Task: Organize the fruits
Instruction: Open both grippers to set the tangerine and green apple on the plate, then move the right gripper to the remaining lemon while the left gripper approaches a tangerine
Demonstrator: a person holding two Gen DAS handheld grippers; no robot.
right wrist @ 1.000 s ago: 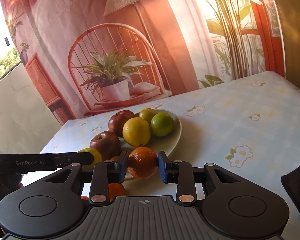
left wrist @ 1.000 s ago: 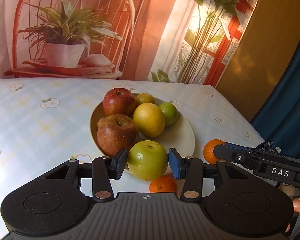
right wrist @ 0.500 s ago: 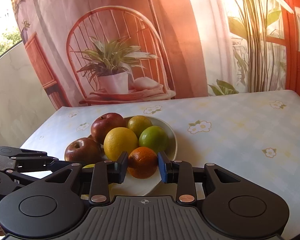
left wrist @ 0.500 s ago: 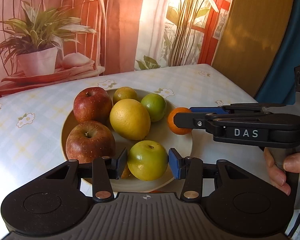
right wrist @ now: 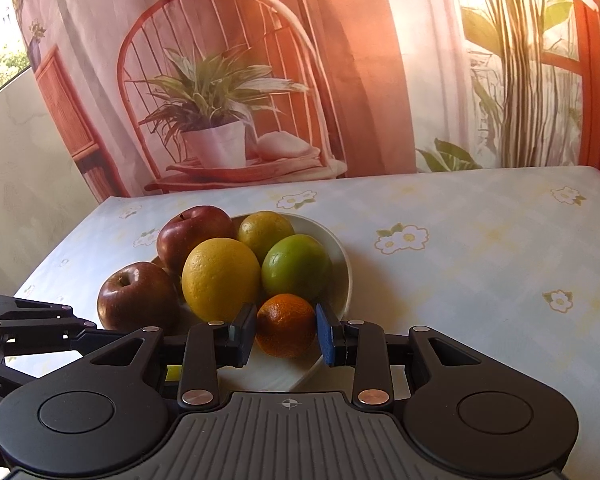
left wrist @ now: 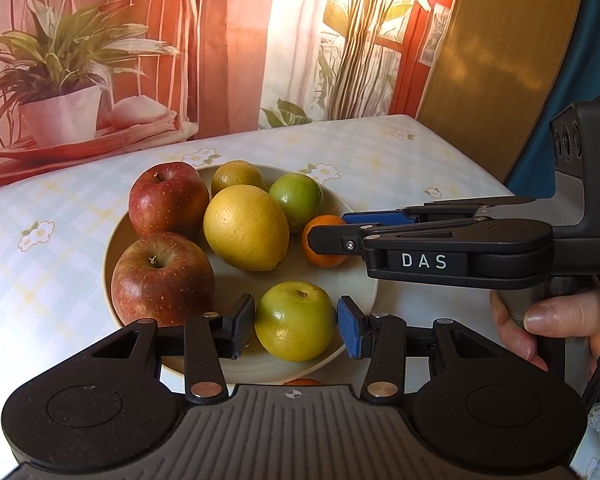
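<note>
My left gripper (left wrist: 295, 328) is shut on a green apple (left wrist: 296, 320) over the near part of the cream plate (left wrist: 112, 248). My right gripper (right wrist: 286, 336) is shut on a small orange (right wrist: 286, 324) at the plate's (right wrist: 342, 264) near right edge. In the left wrist view the right gripper (left wrist: 324, 236) reaches in from the right with that orange (left wrist: 320, 254). On the plate lie two red apples (left wrist: 162, 276), a big yellow citrus (left wrist: 246, 226), a green fruit (left wrist: 296, 196) and a small yellowish one (left wrist: 236, 174). Whether the held fruits touch the plate I cannot tell.
Another small orange (left wrist: 302, 381) lies on the flowered tablecloth (left wrist: 40, 272) just before the plate, mostly hidden under my left gripper. A person's hand (left wrist: 548, 320) grips the right tool. A printed backdrop stands behind the table; the table's right edge (left wrist: 480, 168) is close.
Both grippers have carried their fruit in over the plate: the green apple from the front rim onto the near part, the orange from beside the plate to its right side.
</note>
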